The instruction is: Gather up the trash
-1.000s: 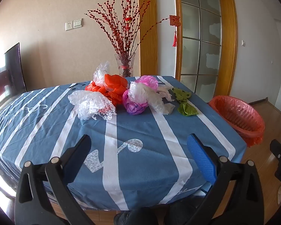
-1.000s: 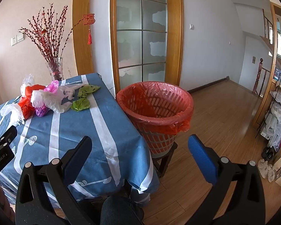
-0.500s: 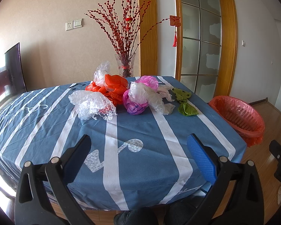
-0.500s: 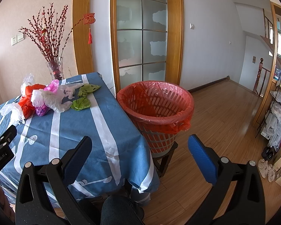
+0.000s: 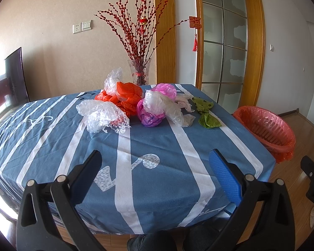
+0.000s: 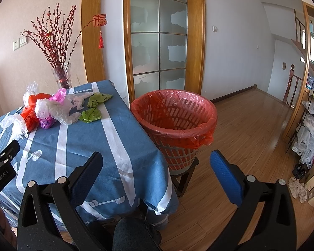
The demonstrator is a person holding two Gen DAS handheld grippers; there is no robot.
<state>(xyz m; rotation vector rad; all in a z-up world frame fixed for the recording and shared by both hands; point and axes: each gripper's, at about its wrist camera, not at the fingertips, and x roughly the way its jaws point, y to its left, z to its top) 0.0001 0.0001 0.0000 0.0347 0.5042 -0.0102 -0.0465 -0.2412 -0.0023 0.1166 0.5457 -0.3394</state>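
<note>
Both sets of jaws are spread wide and hold nothing. Ahead of the left gripper (image 5: pixel 155 167), well apart, crumpled bags (image 5: pixel 136 106) lie heaped on the far part of the bench (image 5: pixel 157 142). The right gripper (image 6: pixel 157 169) faces the bin (image 6: pixel 173 115), which stands on a stool (image 6: pixel 186 173) beside the bench, ahead between its jaws; the bags lie far to its left.

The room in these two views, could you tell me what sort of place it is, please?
Most likely a home dining area: a table under a striped blue cloth, a glass vase of red branches, and a lined wastebasket on wooden flooring by a glazed door.
</note>
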